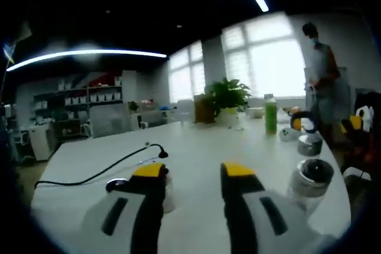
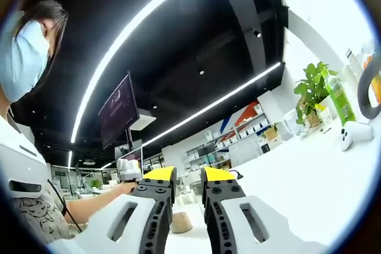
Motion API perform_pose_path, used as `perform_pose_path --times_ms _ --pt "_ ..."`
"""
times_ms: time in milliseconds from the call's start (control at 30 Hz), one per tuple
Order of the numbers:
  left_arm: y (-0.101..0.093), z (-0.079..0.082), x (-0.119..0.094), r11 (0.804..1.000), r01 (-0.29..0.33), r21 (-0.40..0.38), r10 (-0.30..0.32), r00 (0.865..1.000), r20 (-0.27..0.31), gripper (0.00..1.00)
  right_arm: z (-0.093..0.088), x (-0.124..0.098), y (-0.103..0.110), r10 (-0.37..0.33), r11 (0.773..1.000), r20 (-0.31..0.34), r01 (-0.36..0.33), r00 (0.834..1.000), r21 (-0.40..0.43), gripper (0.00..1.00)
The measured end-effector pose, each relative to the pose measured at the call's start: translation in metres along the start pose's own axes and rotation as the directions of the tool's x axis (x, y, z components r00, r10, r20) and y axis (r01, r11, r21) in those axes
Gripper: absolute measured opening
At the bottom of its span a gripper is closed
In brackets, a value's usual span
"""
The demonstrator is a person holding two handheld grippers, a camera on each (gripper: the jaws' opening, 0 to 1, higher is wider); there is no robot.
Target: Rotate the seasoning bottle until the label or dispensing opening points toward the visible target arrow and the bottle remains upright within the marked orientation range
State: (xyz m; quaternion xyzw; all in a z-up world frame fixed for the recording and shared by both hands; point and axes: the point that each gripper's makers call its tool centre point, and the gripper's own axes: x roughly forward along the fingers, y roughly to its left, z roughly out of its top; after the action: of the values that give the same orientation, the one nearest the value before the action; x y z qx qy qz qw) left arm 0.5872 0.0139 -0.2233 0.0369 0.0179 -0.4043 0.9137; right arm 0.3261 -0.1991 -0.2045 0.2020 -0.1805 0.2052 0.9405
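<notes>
The counter is looking smooth, matt white; the clear glossy jar is wearing a metal-looking lid.

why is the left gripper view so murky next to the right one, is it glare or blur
Left gripper view: bright windows backlight the room, so the person standing there, the green bottle and the jars on the white table look dim and soft. Right gripper view: sharper, the ceiling light strips bend with fisheye distortion, and the right edge washes out around the plant.
</notes>
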Motion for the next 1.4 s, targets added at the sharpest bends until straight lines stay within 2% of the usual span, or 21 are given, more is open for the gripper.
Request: perform_pose_path --times_ms 67,133,300,367,467,567,667,833,900,1033,1200,1400 --pt "0.015 -0.005 0.002 0.998 -0.062 0.015 0.062 0.998 -0.002 0.4 0.002 0.0 0.001 0.002 1.0 0.004 -0.002 1.0 -0.006 0.15" --pt "0.021 -0.008 0.006 0.996 -0.086 0.031 0.086 0.996 -0.003 0.41 0.003 -0.001 0.001 0.001 1.0 0.007 -0.001 1.0 -0.009 0.15" --pt "0.021 -0.012 0.025 0.994 -0.109 0.02 0.108 0.994 0.009 0.42 0.002 -0.003 -0.005 -0.013 1.0 0.007 0.013 1.0 0.0 0.15" --pt "0.028 -0.015 0.034 0.99 -0.135 0.037 0.135 0.991 0.011 0.42 0.002 -0.003 -0.006 -0.015 1.0 0.007 0.015 1.0 0.001 0.15" --pt "0.037 -0.024 0.045 0.986 -0.168 0.024 0.168 0.986 -0.011 0.41 0.003 -0.003 -0.006 -0.015 1.0 0.01 0.015 1.0 -0.001 0.15" --pt "0.037 -0.028 0.051 0.985 -0.17 0.02 0.17 0.985 -0.02 0.42 0.005 -0.004 -0.008 -0.019 1.0 0.016 0.019 1.0 0.002 0.15" --pt "0.044 -0.035 0.06 0.977 -0.206 0.057 0.208 0.978 -0.034 0.42 0.004 -0.004 -0.01 -0.022 1.0 0.018 0.021 1.0 0.012 0.15" --pt "0.048 -0.045 0.073 0.975 -0.217 0.041 0.219 0.974 -0.052 0.42 0.004 -0.004 -0.011 -0.024 1.0 0.016 0.024 1.0 0.013 0.15" --pt "0.053 -0.045 0.074 0.964 -0.242 0.11 0.248 0.967 -0.052 0.41 0.005 -0.005 -0.012 -0.025 1.0 0.021 0.025 0.999 0.012 0.14" --pt "0.055 -0.047 0.083 0.969 -0.246 0.013 0.246 0.968 -0.049 0.41 0.006 -0.006 -0.014 -0.031 0.999 0.024 0.03 0.999 0.017 0.14" --pt "0.058 -0.052 0.092 0.966 -0.258 0.033 0.259 0.964 -0.053 0.41 0.008 -0.007 -0.013 -0.031 0.999 0.027 0.03 0.999 0.013 0.14" --pt "0.06 -0.054 0.091 0.963 -0.268 0.036 0.269 0.962 -0.049 0.36 0.009 -0.008 -0.016 -0.036 0.999 0.03 0.035 0.999 0.019 0.14"
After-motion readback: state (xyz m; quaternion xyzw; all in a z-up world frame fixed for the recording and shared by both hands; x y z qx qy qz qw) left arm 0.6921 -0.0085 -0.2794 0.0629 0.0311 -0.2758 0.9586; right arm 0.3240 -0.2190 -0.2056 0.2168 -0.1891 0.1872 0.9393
